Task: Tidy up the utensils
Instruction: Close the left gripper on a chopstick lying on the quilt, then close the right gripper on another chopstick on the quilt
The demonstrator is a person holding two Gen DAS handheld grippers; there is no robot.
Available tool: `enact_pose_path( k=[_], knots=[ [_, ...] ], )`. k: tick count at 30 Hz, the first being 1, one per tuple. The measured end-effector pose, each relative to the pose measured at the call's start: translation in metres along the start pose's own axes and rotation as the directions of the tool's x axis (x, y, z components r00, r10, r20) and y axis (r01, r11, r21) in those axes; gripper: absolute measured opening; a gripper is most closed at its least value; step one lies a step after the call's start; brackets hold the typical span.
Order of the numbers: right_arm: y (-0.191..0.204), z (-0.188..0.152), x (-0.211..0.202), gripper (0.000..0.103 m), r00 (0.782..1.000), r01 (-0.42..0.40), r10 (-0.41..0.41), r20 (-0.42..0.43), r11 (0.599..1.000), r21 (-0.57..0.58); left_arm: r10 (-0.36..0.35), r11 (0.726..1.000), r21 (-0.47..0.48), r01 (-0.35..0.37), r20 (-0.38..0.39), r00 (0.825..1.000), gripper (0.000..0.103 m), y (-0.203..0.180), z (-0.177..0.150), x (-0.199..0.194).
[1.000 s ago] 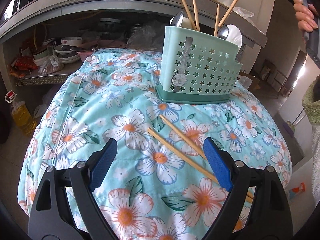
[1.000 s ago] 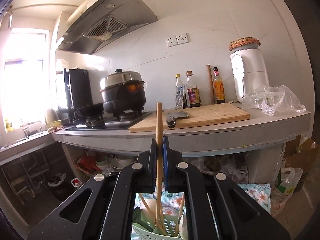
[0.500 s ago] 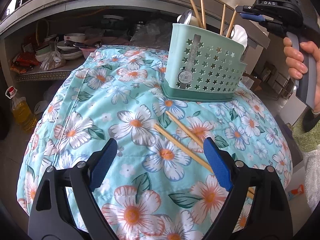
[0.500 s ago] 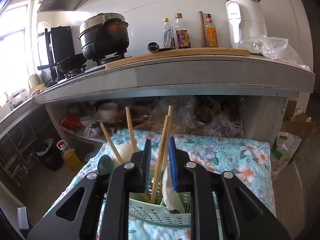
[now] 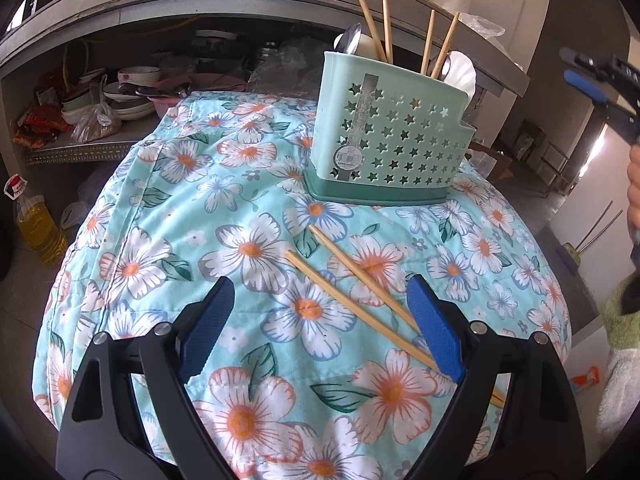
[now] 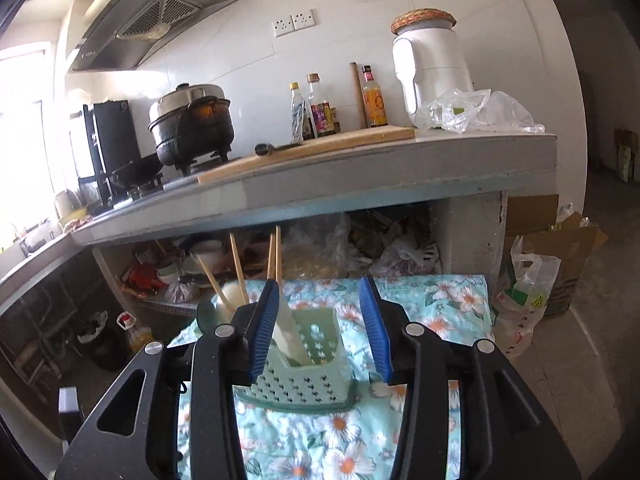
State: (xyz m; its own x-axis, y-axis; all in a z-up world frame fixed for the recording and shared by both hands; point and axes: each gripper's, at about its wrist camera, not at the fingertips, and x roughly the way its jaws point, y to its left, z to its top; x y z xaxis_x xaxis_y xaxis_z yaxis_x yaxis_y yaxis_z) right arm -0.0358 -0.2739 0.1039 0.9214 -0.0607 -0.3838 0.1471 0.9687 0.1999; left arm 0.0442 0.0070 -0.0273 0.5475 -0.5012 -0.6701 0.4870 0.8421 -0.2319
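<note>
Sorting chopsticks into a green holder on a flowery cloth.

Spread over the table: flowery cloth point(image 5: 168, 240). Standing upright at its far side: green holder point(image 5: 392, 136), full of chopsticks point(image 5: 400, 24) and spoons point(image 5: 460, 70). Lying flat on the cloth, side by side, near the holder: two loose chopsticks point(image 5: 352, 300). Hanging over those two with jaws wide apart, gripping nothing: left gripper point(image 5: 320, 328). Pointing at the holder, jaws just opened about halfway, gripping nothing: right gripper point(image 6: 316, 336).
</note>
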Motion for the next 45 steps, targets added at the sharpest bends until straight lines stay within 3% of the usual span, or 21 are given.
enact_pose_path(
  k=[5, 9, 11, 15, 19, 24, 32, 37, 39, 42, 45],
  knots=[
    [-0.006, -0.058, 0.008, 0.041, 0.983, -0.04, 0.043, -0.177, 0.999, 0.021, -0.093, 0.995, -0.053, 0.09, -0.046, 0.995, 0.067, -0.003, 0.0, 0.007],
    [-0.01, -0.108, 0.019, 0.041, 0.953, -0.061, 0.088, -0.288, 0.993, 0.101, -0.197, 0.969, -0.175, 0.176, -0.115, 0.974, 0.045, 0.002, -0.006, 0.025],
    [-0.013, -0.125, 0.024, 0.041, 0.939, -0.067, 0.113, -0.324, 0.986, 0.15, -0.257, 0.943, -0.256, 0.214, -0.146, 0.955, 0.038, 0.007, -0.011, 0.036],
    [-0.011, -0.15, 0.031, 0.041, 0.912, -0.081, 0.15, -0.383, 0.978, 0.19, -0.413, 0.839, -0.458, 0.295, -0.181, 0.893, 0.025, 0.017, -0.027, 0.062],
    [-0.005, -0.156, 0.033, 0.041, 0.901, -0.093, 0.159, -0.403, 0.98, 0.178, -0.428, 0.81, -0.505, 0.298, -0.163, 0.889, 0.019, 0.017, -0.033, 0.069],
    [-0.004, -0.158, 0.036, 0.041, 0.889, -0.126, 0.204, -0.409, 0.97, 0.21, -0.429, 0.797, -0.532, 0.287, -0.164, 0.888, 0.012, 0.022, -0.036, 0.071],
    [0.023, -0.17, 0.051, 0.041, 0.84, -0.188, 0.265, -0.474, 0.961, 0.204, -0.399, 0.838, -0.476, 0.267, -0.201, 0.895, 0.012, 0.025, -0.029, 0.062],
    [0.044, -0.18, 0.06, 0.041, 0.804, -0.231, 0.29, -0.519, 0.957, 0.176, -0.324, 0.912, -0.331, 0.24, -0.227, 0.918, 0.013, 0.019, -0.017, 0.047],
    [0.051, -0.183, 0.064, 0.041, 0.794, -0.24, 0.293, -0.533, 0.956, 0.168, -0.295, 0.928, -0.296, 0.224, -0.224, 0.929, 0.013, 0.021, -0.013, 0.04],
    [0.061, -0.188, 0.07, 0.04, 0.78, -0.255, 0.294, -0.552, 0.956, 0.148, -0.262, 0.94, -0.28, 0.196, -0.223, 0.939, 0.013, 0.03, -0.009, 0.035],
    [0.069, -0.192, 0.078, 0.036, 0.77, -0.257, 0.28, -0.574, 0.958, 0.124, -0.263, 0.935, -0.302, 0.188, -0.231, 0.937, 0.013, 0.042, -0.009, 0.036]
  ],
)
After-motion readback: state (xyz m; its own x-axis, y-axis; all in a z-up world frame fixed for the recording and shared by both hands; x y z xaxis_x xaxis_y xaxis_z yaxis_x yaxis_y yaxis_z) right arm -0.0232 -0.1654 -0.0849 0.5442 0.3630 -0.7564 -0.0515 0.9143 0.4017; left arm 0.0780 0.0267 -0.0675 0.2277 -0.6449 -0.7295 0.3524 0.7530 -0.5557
